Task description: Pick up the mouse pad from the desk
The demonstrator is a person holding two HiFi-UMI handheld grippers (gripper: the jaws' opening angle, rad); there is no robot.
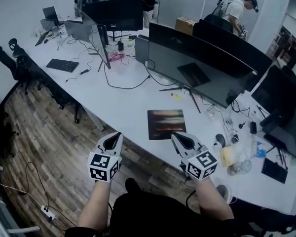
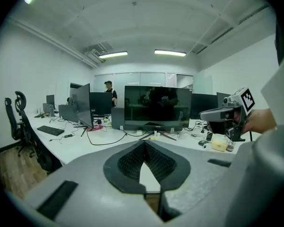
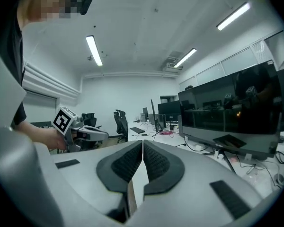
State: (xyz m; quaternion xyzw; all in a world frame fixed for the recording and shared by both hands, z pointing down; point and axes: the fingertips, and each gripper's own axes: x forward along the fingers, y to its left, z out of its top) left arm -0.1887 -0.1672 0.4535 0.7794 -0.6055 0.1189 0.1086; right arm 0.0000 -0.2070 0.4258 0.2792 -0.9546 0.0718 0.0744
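The mouse pad (image 1: 166, 124), a dark rectangle with orange streaks, lies flat on the white desk (image 1: 123, 102) near its front edge, in front of the big curved monitor. In the head view both grippers hover over the floor just short of that edge. My left gripper (image 1: 119, 135) is to the pad's lower left, my right gripper (image 1: 173, 135) just below the pad's front edge. Neither touches the pad. In the left gripper view my left gripper (image 2: 143, 143) has its pads together with nothing between them. The right gripper (image 3: 142, 143) is likewise shut and empty. The pad does not show in either gripper view.
A curved monitor (image 1: 202, 68) stands behind the pad on a splayed stand. A mouse (image 1: 220, 139) and small clutter (image 1: 234, 159) lie to the right. A keyboard (image 1: 62, 65) and cables lie far left. Office chairs (image 1: 15, 63) line the left side; people stand at the back.
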